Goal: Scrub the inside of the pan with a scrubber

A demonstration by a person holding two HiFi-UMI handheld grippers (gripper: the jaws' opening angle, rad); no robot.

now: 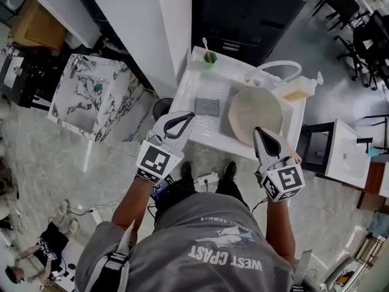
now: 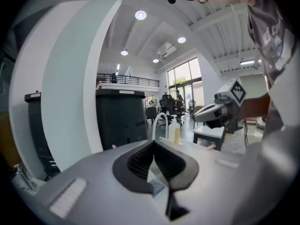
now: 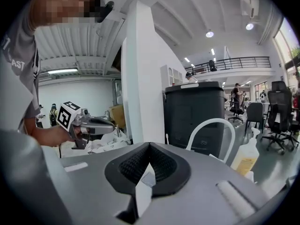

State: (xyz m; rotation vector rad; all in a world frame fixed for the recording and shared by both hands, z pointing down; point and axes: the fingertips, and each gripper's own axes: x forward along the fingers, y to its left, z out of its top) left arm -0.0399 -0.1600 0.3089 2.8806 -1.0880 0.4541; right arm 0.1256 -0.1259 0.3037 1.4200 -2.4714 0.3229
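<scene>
In the head view a round cream pan (image 1: 255, 114) lies in the right half of the white sink (image 1: 200, 135). A grey square scrubber (image 1: 207, 106) lies flat in the left half, beside the pan. My left gripper (image 1: 191, 117) hovers over the sink's front edge just short of the scrubber, its jaws shut with nothing between them. My right gripper (image 1: 258, 130) hangs over the pan's near rim, also shut and empty. Each gripper view shows its own closed tips, left (image 2: 153, 144) and right (image 3: 149, 149), with the pan and scrubber hidden below.
A white arched faucet (image 1: 276, 69) and a soap bottle (image 1: 298, 93) stand at the sink's back right. A green cup (image 1: 209, 56) with a brush stands at the back left. A dark cabinet (image 1: 255, 11) rises behind, a marble-patterned unit (image 1: 91, 96) stands left, and a small white table (image 1: 340, 151) right.
</scene>
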